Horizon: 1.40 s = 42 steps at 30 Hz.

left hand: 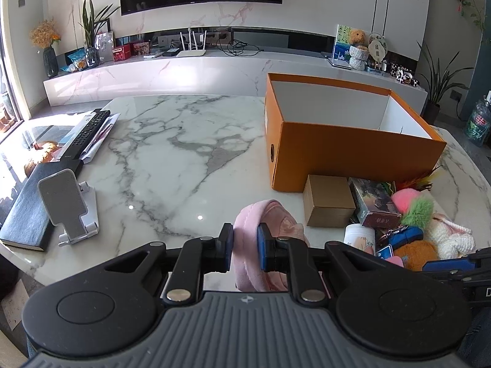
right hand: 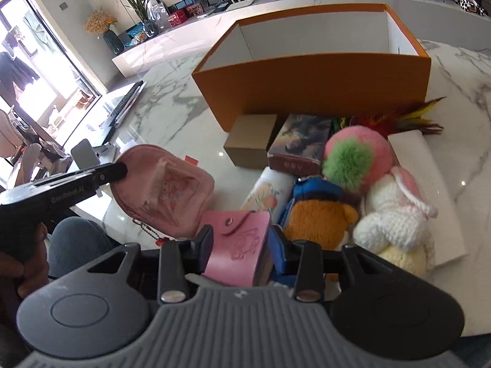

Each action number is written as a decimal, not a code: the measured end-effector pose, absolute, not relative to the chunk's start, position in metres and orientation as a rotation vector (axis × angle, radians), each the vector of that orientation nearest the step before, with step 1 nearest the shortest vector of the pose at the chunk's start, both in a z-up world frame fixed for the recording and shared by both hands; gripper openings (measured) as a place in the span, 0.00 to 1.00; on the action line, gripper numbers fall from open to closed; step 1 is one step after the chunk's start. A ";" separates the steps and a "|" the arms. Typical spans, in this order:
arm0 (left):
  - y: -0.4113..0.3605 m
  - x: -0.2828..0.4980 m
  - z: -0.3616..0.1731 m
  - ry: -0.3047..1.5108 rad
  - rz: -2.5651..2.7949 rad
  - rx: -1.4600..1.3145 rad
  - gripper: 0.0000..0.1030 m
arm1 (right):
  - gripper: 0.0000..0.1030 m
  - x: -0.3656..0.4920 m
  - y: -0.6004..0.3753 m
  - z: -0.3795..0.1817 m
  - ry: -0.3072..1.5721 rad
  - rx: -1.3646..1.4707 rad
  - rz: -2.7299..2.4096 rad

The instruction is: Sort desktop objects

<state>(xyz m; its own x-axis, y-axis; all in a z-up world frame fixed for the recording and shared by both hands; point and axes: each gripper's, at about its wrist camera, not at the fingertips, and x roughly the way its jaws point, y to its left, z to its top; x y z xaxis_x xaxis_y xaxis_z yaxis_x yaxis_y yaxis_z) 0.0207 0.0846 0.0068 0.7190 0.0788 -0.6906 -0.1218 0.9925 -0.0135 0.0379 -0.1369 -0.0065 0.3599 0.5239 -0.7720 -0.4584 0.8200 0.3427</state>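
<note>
Near the front edge of the marble table [left hand: 172, 141], we hold two items at once. Our left gripper [left hand: 245, 247] is clamped on the pink pouch [left hand: 270, 217], pads pinching its padded edge; in the right wrist view the same pouch [right hand: 172, 190] hangs from that claw, long axis roughly upright, keychain dangling below. Our right gripper [right hand: 241, 243] sits around the pink card holder [right hand: 236, 245]; fingers look pressed on both sides, probably a real grip, though the lower half is hidden by the gripper body.

The orange box [left hand: 346, 153] stands open toward the table's right rear, straight ahead and slightly right of both claws. The unsorted pile lies against the box's front wall at the right front edge: brown carton [left hand: 330, 204], dark printed box [left hand: 376, 202], pink-green pompom [right hand: 356, 159], orange plush [right hand: 319, 220], white crochet bunny [right hand: 396, 214], feathers [right hand: 408, 116].

Key relation: box opening is forward and above both held items, so each needs a lift over the near wall. The right gripper is nearer the box; the left one sits further toward the table's middle. Phone stand [left hand: 69, 205], notebook [left hand: 29, 211] and remote [left hand: 87, 133] sit along the left edge, well apart.
</note>
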 end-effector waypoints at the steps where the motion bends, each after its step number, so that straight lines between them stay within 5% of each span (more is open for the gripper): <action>1: 0.084 0.019 0.007 0.760 0.114 -0.052 0.18 | 0.41 0.036 -0.137 -0.009 1.037 0.072 0.633; 11: 0.080 -0.002 0.008 0.790 0.111 -0.046 0.18 | 0.39 0.044 -0.133 -0.036 1.122 0.094 0.630; 15: 0.080 -0.003 0.009 0.780 0.130 -0.044 0.18 | 0.11 0.051 -0.135 -0.043 1.149 0.146 0.623; 21: 0.077 0.001 0.009 0.764 0.138 -0.037 0.18 | 0.03 0.055 -0.134 -0.026 1.088 0.220 0.662; 42: 0.078 0.006 0.008 0.698 0.094 -0.087 0.21 | 0.08 0.040 -0.049 0.010 0.880 0.014 0.799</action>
<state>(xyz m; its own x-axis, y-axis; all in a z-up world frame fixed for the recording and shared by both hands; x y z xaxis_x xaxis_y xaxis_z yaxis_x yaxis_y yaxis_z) 0.0063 0.0778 0.0081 0.7621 0.0567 -0.6449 -0.1150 0.9922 -0.0487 0.0402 -0.0494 0.0099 0.3733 0.6290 -0.6819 -0.6183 0.7167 0.3226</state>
